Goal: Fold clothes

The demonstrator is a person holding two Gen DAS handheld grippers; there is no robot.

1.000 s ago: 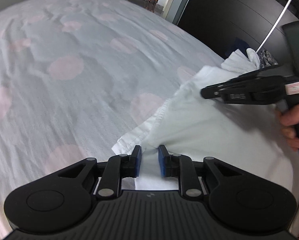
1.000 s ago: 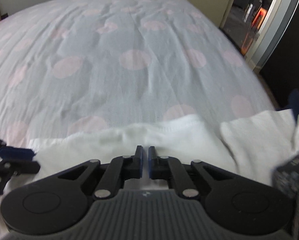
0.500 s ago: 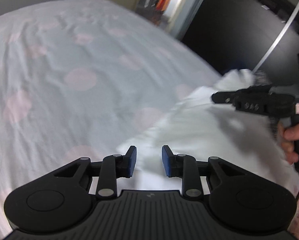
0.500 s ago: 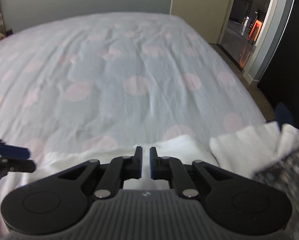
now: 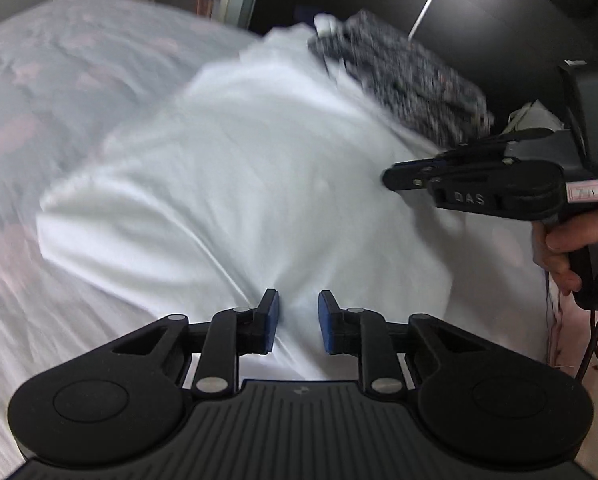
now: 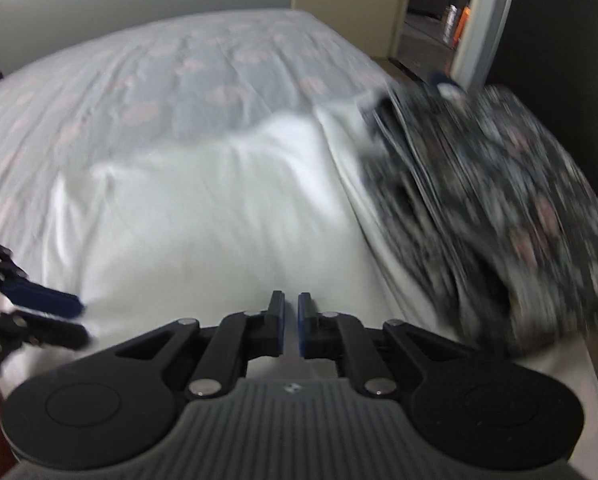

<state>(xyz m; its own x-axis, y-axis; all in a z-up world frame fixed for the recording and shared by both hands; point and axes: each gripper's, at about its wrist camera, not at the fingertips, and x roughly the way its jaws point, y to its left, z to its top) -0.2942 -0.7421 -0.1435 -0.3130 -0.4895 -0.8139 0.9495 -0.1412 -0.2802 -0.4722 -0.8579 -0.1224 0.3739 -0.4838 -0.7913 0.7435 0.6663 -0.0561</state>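
Both grippers sit at the near edge of the white garment (image 5: 259, 168) spread on the bed (image 6: 179, 80): left gripper (image 5: 298, 326) parted, right gripper (image 6: 291, 324) nearly closed, grip unclear. I'd pinch both corners evenly before lifting.

Right gripper (image 6: 291, 322) low over white garment (image 6: 219, 216), blue pads nearly closed with a narrow gap; can't tell if cloth is pinched between them. Garment spread on bedsheet (image 6: 159, 80), grey with pink dots. Dark floral-print cloth (image 6: 499, 208) bunched on garment's right side, overlapping its edge, blurred. Left gripper (image 6: 55, 318) enters at the left edge, fingers parted, blue pad tip at the garment's left side. Open doorway (image 6: 431, 8) beyond the bed, upper right.
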